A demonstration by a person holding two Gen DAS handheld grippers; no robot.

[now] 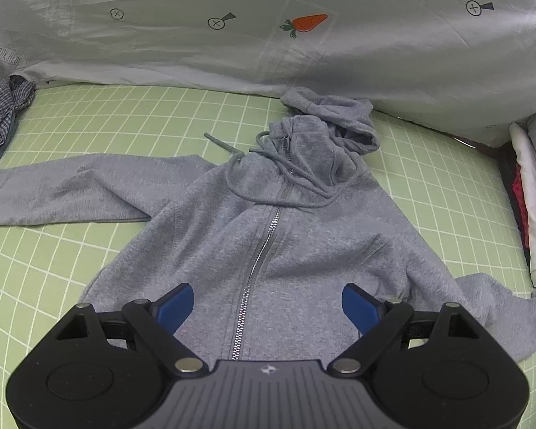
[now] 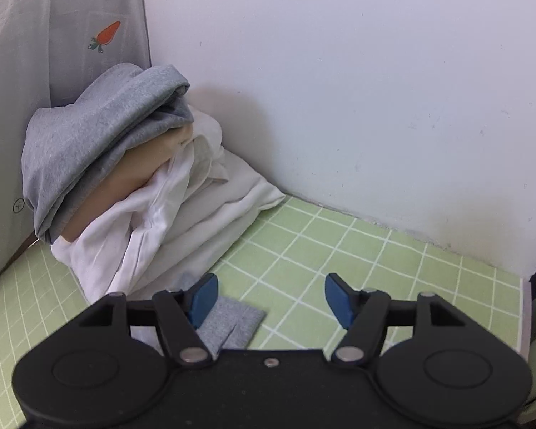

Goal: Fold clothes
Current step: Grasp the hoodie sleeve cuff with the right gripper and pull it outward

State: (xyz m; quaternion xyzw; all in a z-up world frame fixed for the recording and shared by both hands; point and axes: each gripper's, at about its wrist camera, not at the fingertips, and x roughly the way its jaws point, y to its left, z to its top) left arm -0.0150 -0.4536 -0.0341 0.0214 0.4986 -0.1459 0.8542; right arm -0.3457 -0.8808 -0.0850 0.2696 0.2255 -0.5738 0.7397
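One grey hoodie (image 1: 268, 236), one folded pile (image 2: 125, 178), two carrot prints (image 1: 305, 23).

the grey zip hoodie (image 1: 268, 236) lies face up on the green checked sheet, zipped, hood (image 1: 334, 125) crumpled toward 12 o'clock with drawcords trailing loose. one sleeve (image 1: 71, 189) stretches flat toward 9 o'clock; the other bunches toward 4 o'clock. in the right wrist view a grey cuff (image 2: 232, 325) lies flat at 6 o'clock.
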